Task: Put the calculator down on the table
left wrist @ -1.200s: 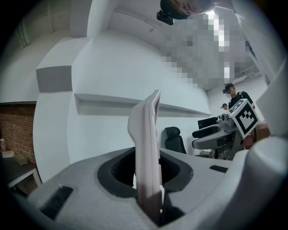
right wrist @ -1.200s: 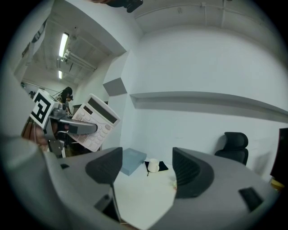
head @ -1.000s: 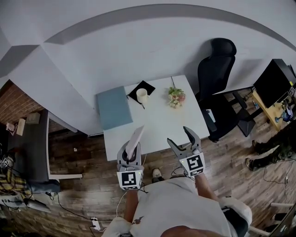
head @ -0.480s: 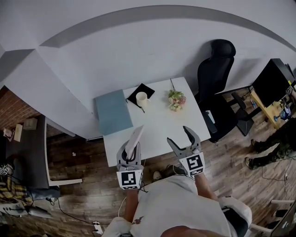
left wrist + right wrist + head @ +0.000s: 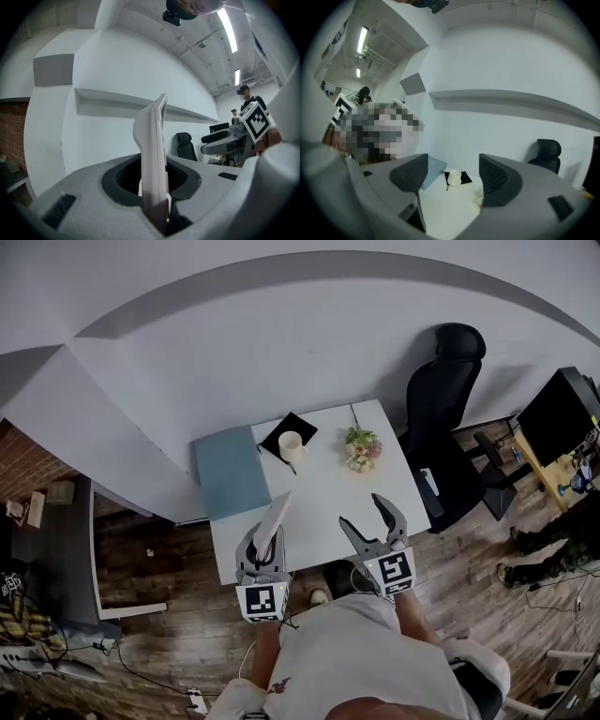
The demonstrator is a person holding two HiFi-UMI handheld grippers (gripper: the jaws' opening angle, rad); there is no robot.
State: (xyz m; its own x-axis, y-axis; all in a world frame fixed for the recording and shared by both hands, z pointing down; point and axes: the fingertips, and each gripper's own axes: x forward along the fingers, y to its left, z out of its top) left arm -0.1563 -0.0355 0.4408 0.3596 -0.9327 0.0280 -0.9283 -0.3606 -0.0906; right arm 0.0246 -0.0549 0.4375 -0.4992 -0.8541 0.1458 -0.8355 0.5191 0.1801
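White calculator [image 5: 153, 154] sits pinched on edge in the jaws of the left gripper [image 5: 263, 554] — not yet set down. The right gripper [image 5: 360, 512] has its jaws spread and empty — the counter [image 5: 319, 493] lies just ahead.

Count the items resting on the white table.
4: blue-grey folder at the left edge, black cloth at the back, white cup on that cloth, flower bunch to their right.

Under me a wood-plank floor [image 5: 159, 549]. My white table [image 5: 328, 493] sits against a white wall [image 5: 281, 343], a black office chair [image 5: 441, 418] beside it, brick [image 5: 11, 136] far left.
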